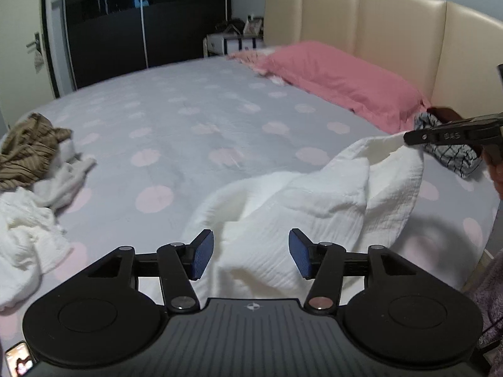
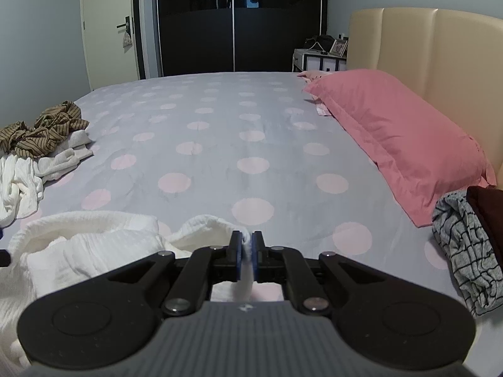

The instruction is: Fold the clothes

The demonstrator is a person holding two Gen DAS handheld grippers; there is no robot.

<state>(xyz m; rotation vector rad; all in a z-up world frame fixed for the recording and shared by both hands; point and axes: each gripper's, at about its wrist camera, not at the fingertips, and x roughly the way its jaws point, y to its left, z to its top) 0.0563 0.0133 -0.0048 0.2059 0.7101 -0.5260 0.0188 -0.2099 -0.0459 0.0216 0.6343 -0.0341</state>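
A white crinkled garment (image 1: 314,194) lies bunched on the grey spotted bed sheet (image 1: 188,132). My left gripper (image 1: 251,253) hovers just above the garment's near part. It is open, its blue pads (image 1: 202,254) are wide apart, and no cloth is pinched between them. My right gripper (image 2: 247,251) is shut on a fold of the same white garment (image 2: 94,251), and cloth hangs down between its pads. In the left wrist view the right gripper (image 1: 410,138) holds the garment's far right corner lifted off the sheet.
A heap of clothes lies at the left edge of the bed: a brown striped piece (image 2: 44,128) on white ones (image 2: 19,185). A pink pillow (image 2: 399,138) rests against the cream headboard (image 2: 440,62). A grey checked garment (image 2: 465,251) lies at the right. A dark wardrobe (image 2: 232,25) stands behind the bed.
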